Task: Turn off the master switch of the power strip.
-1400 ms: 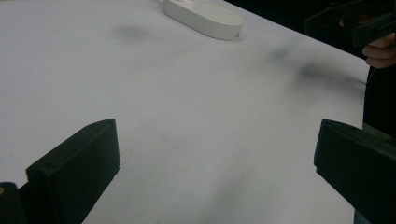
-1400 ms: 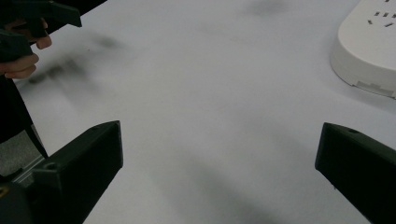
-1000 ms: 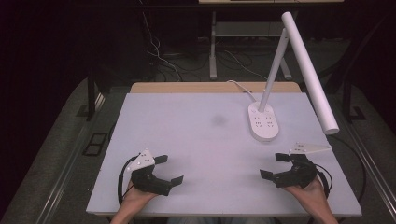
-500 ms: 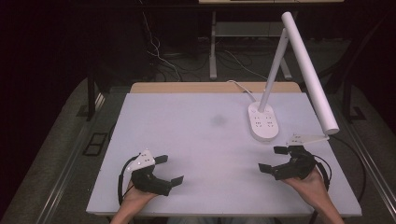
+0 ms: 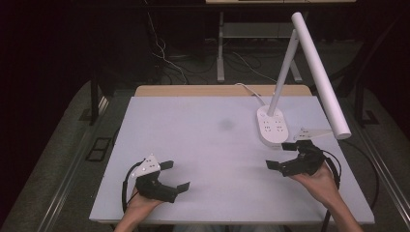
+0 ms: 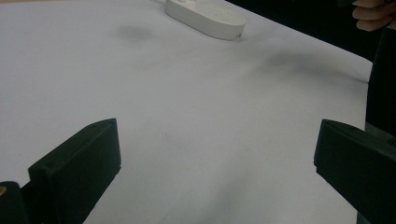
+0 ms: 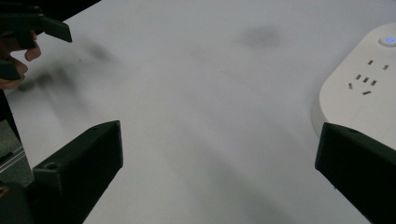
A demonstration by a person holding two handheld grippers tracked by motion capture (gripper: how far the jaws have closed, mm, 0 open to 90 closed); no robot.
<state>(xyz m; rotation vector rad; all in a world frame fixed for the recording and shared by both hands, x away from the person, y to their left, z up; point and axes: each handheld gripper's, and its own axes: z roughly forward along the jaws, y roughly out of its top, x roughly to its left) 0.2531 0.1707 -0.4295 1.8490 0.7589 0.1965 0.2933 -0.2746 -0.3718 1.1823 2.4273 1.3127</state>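
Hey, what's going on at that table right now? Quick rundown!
Left gripper open, empty, low over table. Right gripper open, empty, beside lamp base. Nothing between them.

The lamp base (image 7: 359, 88) runs off the right edge — partly hidden behind a jaw.

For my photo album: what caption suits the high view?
Two open grippers, left and right, over a white table beside a lamp.

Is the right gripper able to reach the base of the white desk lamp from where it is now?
Probably yes. The right gripper is open and sits just in front of the lamp base, with bare table between them and nothing in the way.
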